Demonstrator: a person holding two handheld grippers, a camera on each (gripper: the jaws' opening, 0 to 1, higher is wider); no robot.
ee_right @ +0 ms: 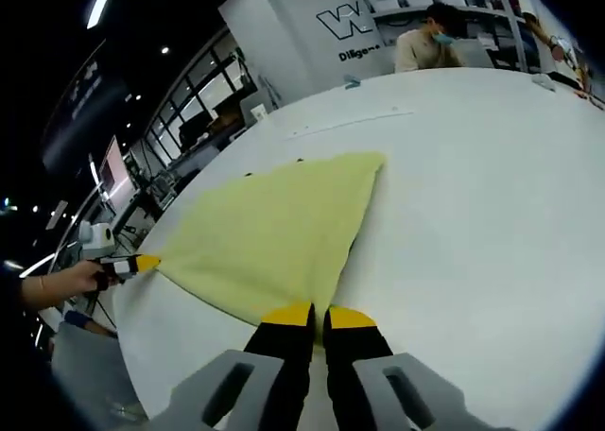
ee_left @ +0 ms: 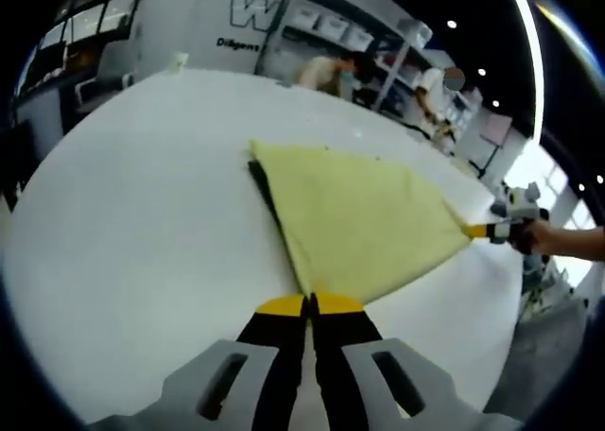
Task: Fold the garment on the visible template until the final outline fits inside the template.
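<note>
A pale yellow garment (ee_left: 359, 223) is spread taut in a triangle over the white table (ee_left: 151, 214). Its far corner rests on the table. My left gripper (ee_left: 310, 304) is shut on the near corner, yellow tips pressed together. My right gripper (ee_left: 482, 230), held by a hand (ee_left: 548, 235), pinches the corner at the right. In the right gripper view the same garment (ee_right: 274, 237) runs from my right gripper (ee_right: 318, 316), shut on its corner, to the left gripper (ee_right: 144, 261) at the left. A dark strip (ee_left: 265, 190) shows under the garment's left edge.
The table's edge curves close by at the right (ee_left: 501, 355) and at the left (ee_right: 132, 355), with floor beyond it. People (ee_right: 430, 43) sit behind the table's far side near shelves (ee_left: 331, 25). A small object (ee_left: 177, 62) stands at the far edge.
</note>
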